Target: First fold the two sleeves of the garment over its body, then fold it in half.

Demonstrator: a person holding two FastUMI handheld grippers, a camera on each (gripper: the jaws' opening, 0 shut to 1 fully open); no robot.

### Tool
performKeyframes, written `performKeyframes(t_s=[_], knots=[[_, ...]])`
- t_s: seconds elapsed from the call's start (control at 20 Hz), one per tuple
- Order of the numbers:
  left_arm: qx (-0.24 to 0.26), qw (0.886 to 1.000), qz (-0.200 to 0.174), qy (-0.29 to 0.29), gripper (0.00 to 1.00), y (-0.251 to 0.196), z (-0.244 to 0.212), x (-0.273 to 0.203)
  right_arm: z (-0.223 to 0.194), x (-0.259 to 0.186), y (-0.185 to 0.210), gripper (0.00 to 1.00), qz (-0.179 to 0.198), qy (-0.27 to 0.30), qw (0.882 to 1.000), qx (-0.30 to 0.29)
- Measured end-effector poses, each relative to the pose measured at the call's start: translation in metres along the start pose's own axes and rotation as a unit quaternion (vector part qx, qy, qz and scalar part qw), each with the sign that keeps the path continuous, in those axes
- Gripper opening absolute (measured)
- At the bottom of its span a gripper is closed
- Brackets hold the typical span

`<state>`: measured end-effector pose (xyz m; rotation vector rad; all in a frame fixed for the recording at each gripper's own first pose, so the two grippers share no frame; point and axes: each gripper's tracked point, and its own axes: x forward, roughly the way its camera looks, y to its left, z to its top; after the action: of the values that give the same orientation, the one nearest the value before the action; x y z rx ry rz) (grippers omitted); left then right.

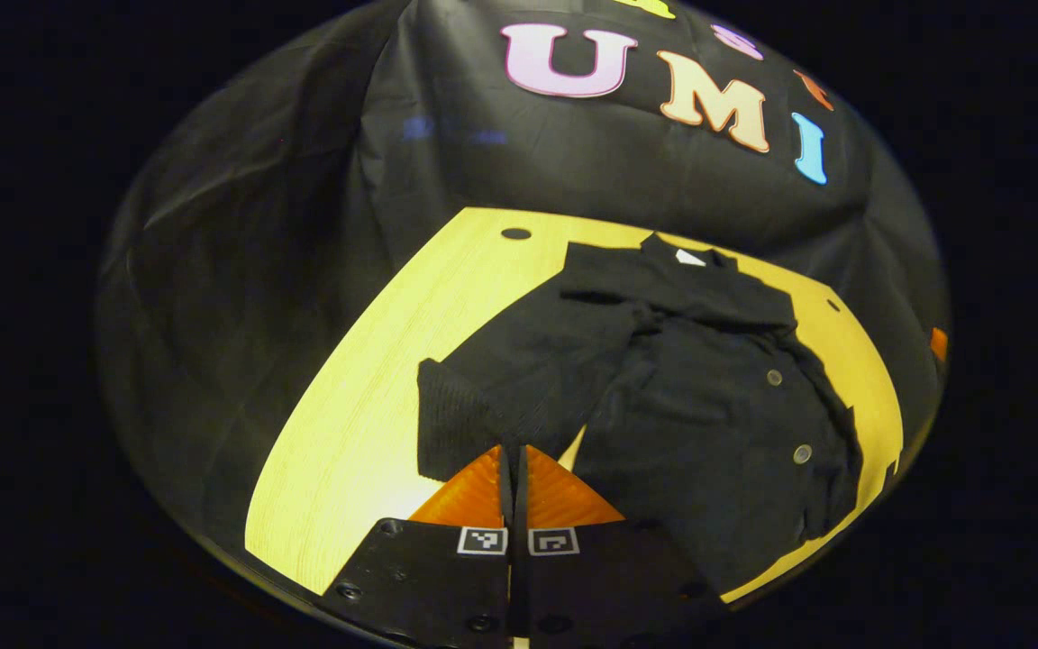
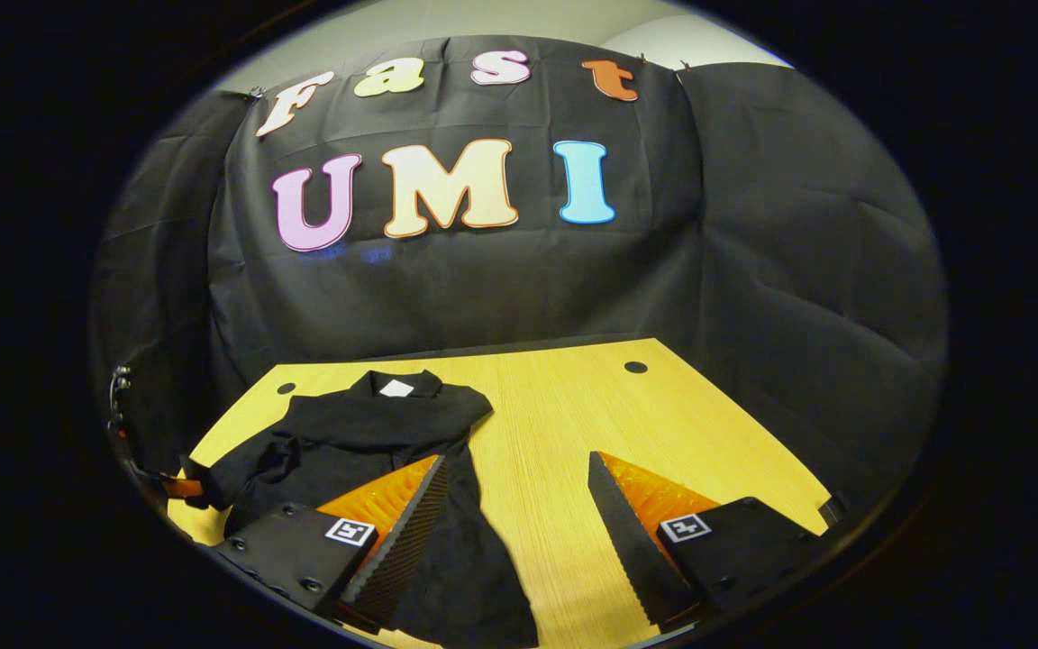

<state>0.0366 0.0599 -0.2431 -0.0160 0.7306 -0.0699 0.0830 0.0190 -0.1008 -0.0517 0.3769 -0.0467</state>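
Observation:
A black buttoned garment [image 1: 708, 397] lies on the yellow wooden table [image 1: 366, 433], collar with a white tag [image 1: 689, 258] at the far side. One sleeve [image 1: 519, 370] stretches from the shoulder toward me. My left gripper [image 1: 514, 451] is shut on that sleeve's lower edge near the cuff. The opposite side of the garment lies rumpled along its edge [image 1: 830, 415]. In the right gripper view the garment [image 2: 366, 433] lies at the left. My right gripper [image 2: 519, 487] stands open above the table, one finger [image 2: 402, 532] over the garment's hem, the other over bare wood.
The table [image 2: 573, 424] has small round holes [image 2: 635, 367] near its far corners. Black cloth walls close in behind and on both sides. Bare wood [image 2: 663, 424] lies to the garment's right in the right gripper view.

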Motion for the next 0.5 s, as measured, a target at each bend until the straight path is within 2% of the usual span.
performKeyframes(t_s=[0.2,0.5], knots=[[0.007,0.999,-0.025,-0.044,0.00,-0.035,0.050,-0.005,-0.010,0.003,-0.003,0.99,0.007,0.012,1.000,0.005],[0.067,0.992,-0.055,-0.089,0.00,-0.087,0.105,0.009,-0.016,0.008,-0.019,0.98,0.001,0.020,1.000,0.003]])
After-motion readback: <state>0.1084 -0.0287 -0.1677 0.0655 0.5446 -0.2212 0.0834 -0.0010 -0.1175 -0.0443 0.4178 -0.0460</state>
